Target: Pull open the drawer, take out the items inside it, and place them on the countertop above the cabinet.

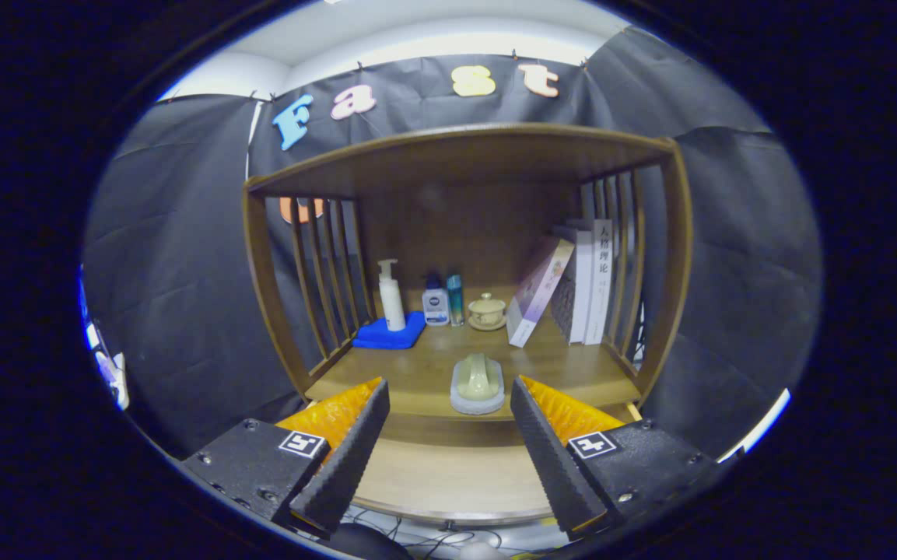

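A small pale green and grey item (478, 384) with a raised handle-like top rests on the wooden countertop (386, 381), near its front edge. It lies just ahead of my gripper (450, 400), between the lines of the two fingers and apart from both. The gripper is open and holds nothing. Below the countertop edge, between my fingers, the open drawer (448, 478) shows its bare wooden bottom.
At the back of the shelf stand a white pump bottle (391, 295) on a blue cloth (390, 333), two small bottles (443, 302), a lidded ceramic cup (487, 311) and leaning books (572, 288). Slatted side rails (331, 272) and a top board enclose the shelf. Cables lie below.
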